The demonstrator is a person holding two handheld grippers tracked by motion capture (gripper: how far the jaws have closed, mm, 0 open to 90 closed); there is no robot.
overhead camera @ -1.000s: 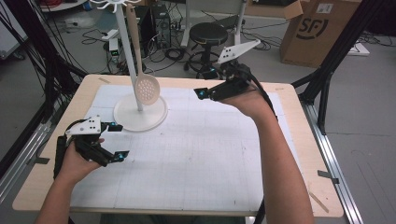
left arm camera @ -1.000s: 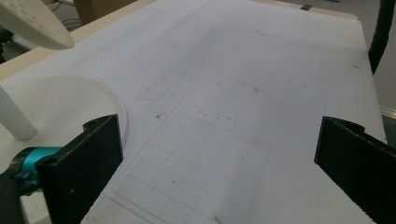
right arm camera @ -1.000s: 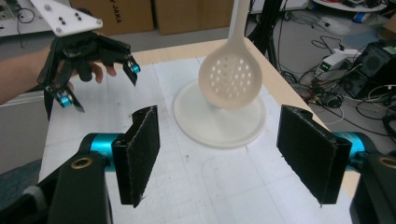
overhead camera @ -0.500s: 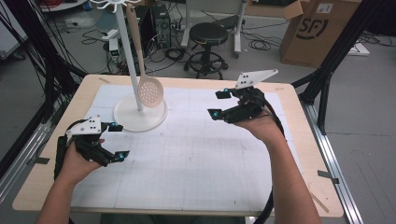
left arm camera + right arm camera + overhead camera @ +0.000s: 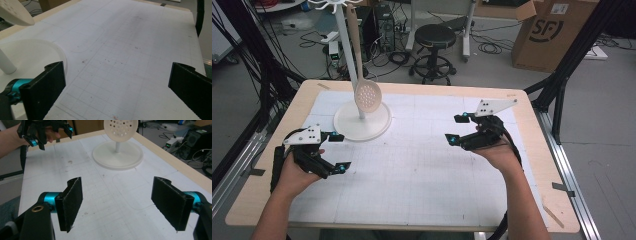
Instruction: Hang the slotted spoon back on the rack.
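Right gripper (image 5: 458, 128) has drawn back from the hung skimmer (image 5: 367, 95) and sunk toward the desk (image 5: 427, 170), jaws just opening, spread, empty; left gripper (image 5: 338, 152) likewise spread — hanging looks done.

Left tool (image 5: 338, 151) and right tool (image 5: 457, 128) hover low, well apart; the right's jaws, empty, have just been opening.
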